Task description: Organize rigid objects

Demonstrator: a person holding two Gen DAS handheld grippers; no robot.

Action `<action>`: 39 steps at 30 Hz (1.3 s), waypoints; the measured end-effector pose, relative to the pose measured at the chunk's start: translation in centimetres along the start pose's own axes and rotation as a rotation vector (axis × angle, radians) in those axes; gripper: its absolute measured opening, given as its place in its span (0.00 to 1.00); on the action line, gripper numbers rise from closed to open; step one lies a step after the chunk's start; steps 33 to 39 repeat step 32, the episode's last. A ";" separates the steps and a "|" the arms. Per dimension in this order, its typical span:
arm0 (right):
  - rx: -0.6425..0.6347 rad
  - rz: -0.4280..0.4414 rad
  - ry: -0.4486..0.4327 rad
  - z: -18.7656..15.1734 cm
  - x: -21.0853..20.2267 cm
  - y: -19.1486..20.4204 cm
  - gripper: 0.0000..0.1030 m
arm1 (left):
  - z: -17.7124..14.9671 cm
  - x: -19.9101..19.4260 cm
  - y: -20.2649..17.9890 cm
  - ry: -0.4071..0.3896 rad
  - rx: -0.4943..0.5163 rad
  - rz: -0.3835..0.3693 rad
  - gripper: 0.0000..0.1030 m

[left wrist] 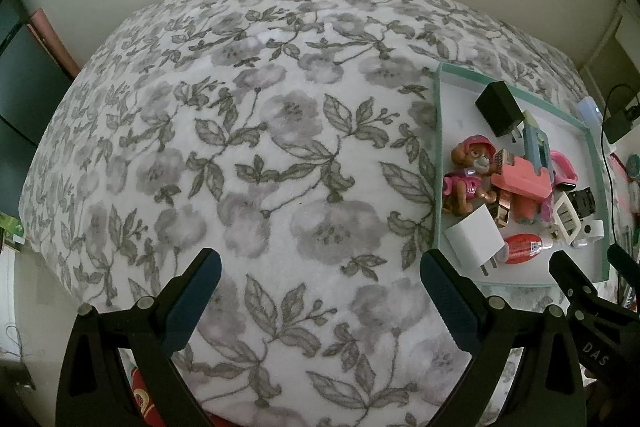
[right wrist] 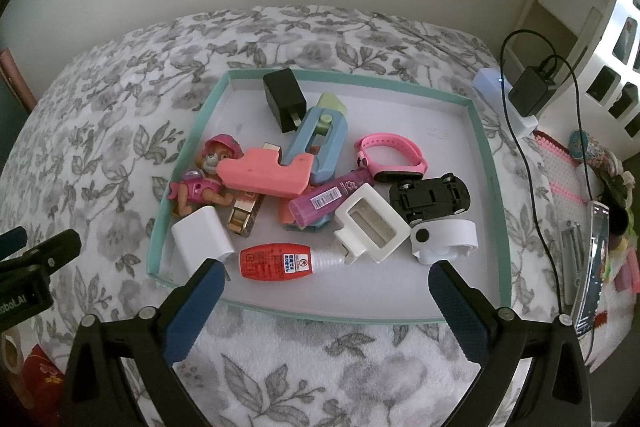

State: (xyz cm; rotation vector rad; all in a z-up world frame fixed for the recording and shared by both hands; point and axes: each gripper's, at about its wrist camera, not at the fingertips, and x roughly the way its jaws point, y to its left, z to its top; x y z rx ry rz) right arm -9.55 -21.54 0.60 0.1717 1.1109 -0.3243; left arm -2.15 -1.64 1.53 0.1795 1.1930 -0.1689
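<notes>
A wide surface draped in a grey floral cloth is seen in both views, and a shallow teal-rimmed tray is set on its right part. The left tool is held over bare cloth to the left of the tray, with its fingers spread wide and nothing between them; the right tool is held at the tray's near edge, likewise spread wide and empty. Inside the tray a heap of small things is gathered: a pink block is laid across a blue clip, with a pup figure at the left and a black charger at the far side. A black toy car is placed at the right, a pink watch band beyond it. A white charger and a red bottle are found nearest the right tool.
</notes>
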 end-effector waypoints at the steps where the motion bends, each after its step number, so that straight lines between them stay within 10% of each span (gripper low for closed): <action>1: -0.001 0.000 0.001 0.0 0.0 0.0 1.00 | 0.0 0.0 0.0 0.001 -0.001 0.000 0.97; 39: -0.014 0.003 0.003 -0.1 0.3 -0.1 1.00 | 0.1 -0.3 0.3 -0.027 -0.059 0.019 0.97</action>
